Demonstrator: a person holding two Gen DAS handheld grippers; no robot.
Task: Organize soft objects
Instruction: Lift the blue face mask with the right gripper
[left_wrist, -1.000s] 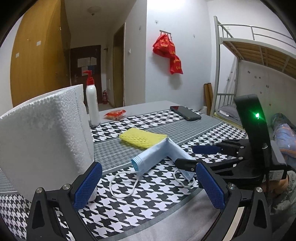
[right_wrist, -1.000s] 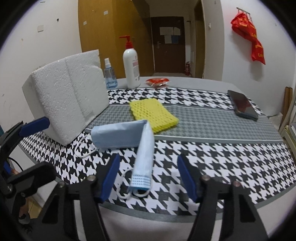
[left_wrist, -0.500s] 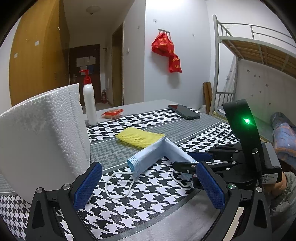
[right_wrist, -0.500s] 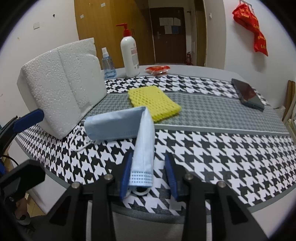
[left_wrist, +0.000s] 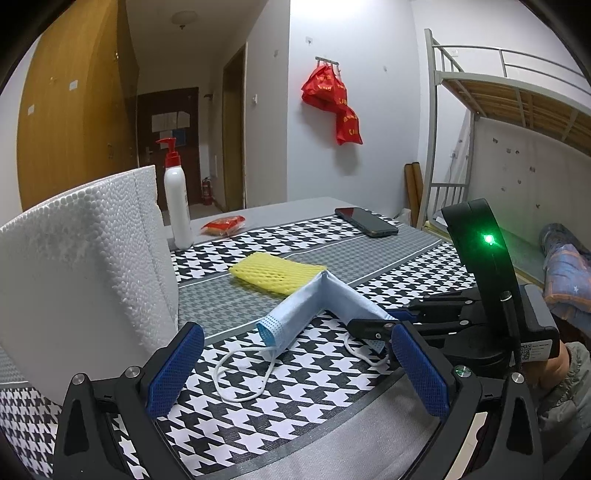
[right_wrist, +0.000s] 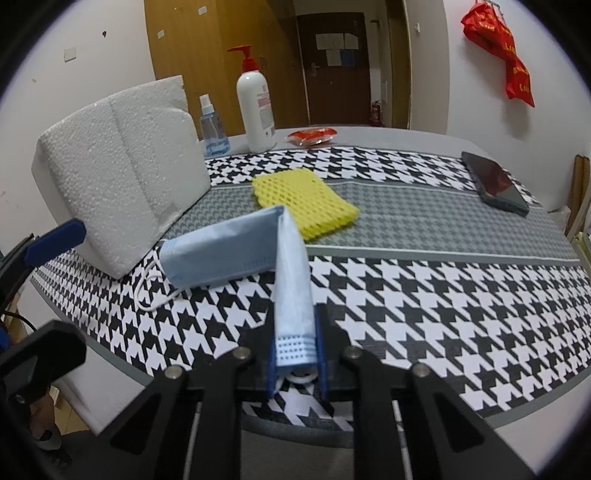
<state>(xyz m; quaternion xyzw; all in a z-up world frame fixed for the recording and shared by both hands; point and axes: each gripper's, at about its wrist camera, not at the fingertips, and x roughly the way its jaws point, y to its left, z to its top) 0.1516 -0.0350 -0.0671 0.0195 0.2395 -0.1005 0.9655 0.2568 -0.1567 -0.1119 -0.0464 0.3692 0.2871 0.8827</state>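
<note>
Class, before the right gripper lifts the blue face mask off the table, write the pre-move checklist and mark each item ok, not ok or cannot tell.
1. Face mask end between right gripper pads, jaws closing: ok.
2. Pads pressing firmly: cannot tell.
3. Near ear loop clear of the pads: cannot tell.
4. Left gripper open, empty: ok.
5. Mask clear of yellow foam net: not ok, they overlap.
6. Far ear loop lies free: ok.

A white pump bottle (right_wrist: 256, 110) with a red pump stands near the far edge of the table (right_wrist: 424, 140), a small blue spray bottle (right_wrist: 211, 127) just beside it. A red packet (right_wrist: 312, 135) lies a little along that far edge. A dark phone (right_wrist: 495, 182) lies flat toward the far right corner. Red bags (left_wrist: 330, 101) hang on the wall, with a bunk bed (left_wrist: 517, 110) nearby.
</note>
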